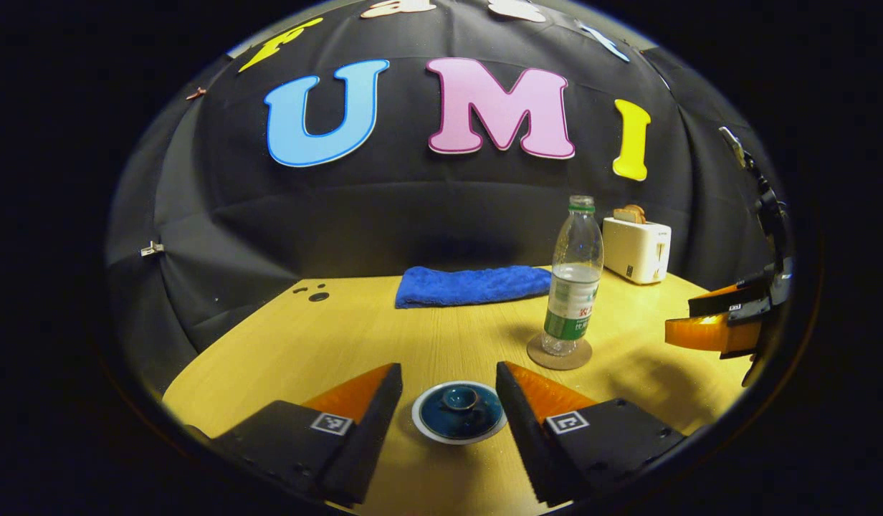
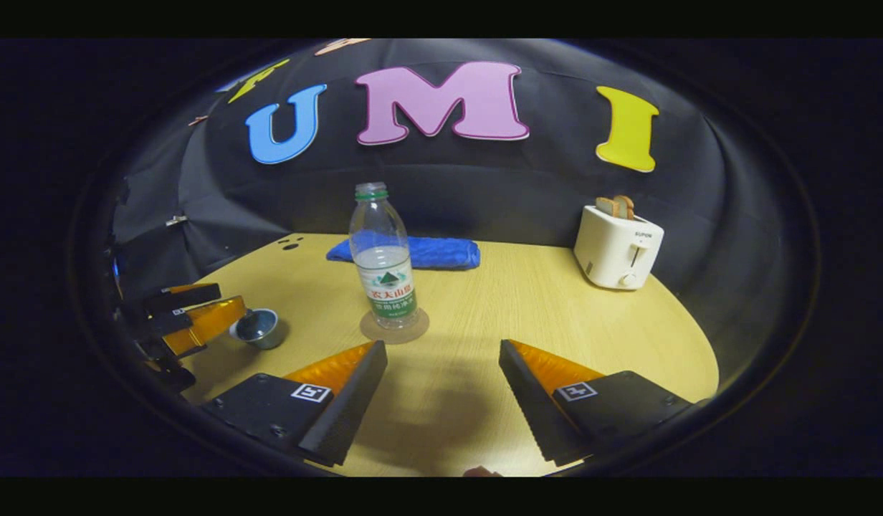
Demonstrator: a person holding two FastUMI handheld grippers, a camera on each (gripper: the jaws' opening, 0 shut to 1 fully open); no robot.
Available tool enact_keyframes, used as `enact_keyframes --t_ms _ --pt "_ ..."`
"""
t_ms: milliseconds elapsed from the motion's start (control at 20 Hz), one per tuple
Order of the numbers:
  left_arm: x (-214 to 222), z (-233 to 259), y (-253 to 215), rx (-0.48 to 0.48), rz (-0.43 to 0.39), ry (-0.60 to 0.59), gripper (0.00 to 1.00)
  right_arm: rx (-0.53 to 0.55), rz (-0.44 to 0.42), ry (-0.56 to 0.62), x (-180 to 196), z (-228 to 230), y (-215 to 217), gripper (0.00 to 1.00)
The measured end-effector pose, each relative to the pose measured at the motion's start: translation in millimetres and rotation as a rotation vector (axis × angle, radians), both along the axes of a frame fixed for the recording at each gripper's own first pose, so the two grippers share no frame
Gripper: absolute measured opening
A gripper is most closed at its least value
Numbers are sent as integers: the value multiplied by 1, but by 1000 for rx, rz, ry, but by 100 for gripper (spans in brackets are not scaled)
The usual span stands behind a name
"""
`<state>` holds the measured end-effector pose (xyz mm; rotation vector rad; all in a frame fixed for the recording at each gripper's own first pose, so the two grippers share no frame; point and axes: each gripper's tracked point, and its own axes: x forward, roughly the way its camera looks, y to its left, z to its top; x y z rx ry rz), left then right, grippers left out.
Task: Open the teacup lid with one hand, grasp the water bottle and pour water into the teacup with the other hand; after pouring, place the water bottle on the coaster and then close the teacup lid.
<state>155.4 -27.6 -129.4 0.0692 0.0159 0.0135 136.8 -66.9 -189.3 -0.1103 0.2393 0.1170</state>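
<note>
Item 1, nearest: left gripper (image 1: pixel 449 390), mine, jaws spread apart and gripping nothing. Between its 2 fingers, seen from above, sits the teacup (image 1: pixel 459 411), dark blue with a pale rim and its lid on, knob at centre. Neither finger touches it; the cup rests on the table (image 1: pixel 355 337) in the gap.

Item 2: right gripper (image 2: pixel 443 380), mine, jaws likewise apart and empty, above bare tabletop. In the left gripper view it shows at the far right edge (image 1: pixel 707 326), apart from the bottle.

Item 3: water bottle (image 2: pixel 381 258), clear plastic, cap on, about half full, upright on a round coaster (image 2: pixel 394 331). It stands ahead of my right fingers and a little to the left of their gap, not touched. In the left gripper view it stands beyond and to the right of the teacup (image 1: pixel 575 276).

Item 4: in the right gripper view the teacup (image 2: pixel 259 327) sits at the left, just beside the tips of my left gripper (image 2: pixel 198 315).

Item 5: blue towel (image 1: pixel 472 285), folded, at the table's far edge.

Item 6: white toaster (image 2: pixel 617 247), 2 slices of bread in its slots, far right corner.
</note>
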Motion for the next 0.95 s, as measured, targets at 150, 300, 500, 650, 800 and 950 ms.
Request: enact_keyframes --t_ms 150,300,500,650,800,950 --pt "-17 39 5 -36 -6 -65 97 -25 11 -52 -11 32 10 98" --pt "-38 80 12 -42 4 -102 98 -21 22 -102 -28 70 23 98" --pt "-77 147 19 -55 12 -171 98 -15 14 -177 -55 132 32 98" --pt "-108 189 20 -68 1 -228 97 9 4 -232 -77 173 32 96" --pt "-137 216 24 -77 2 -270 98 4 -16 -290 -98 204 27 98" --pt "-162 233 24 -91 -8 -302 98 27 -30 -337 -120 227 27 97"
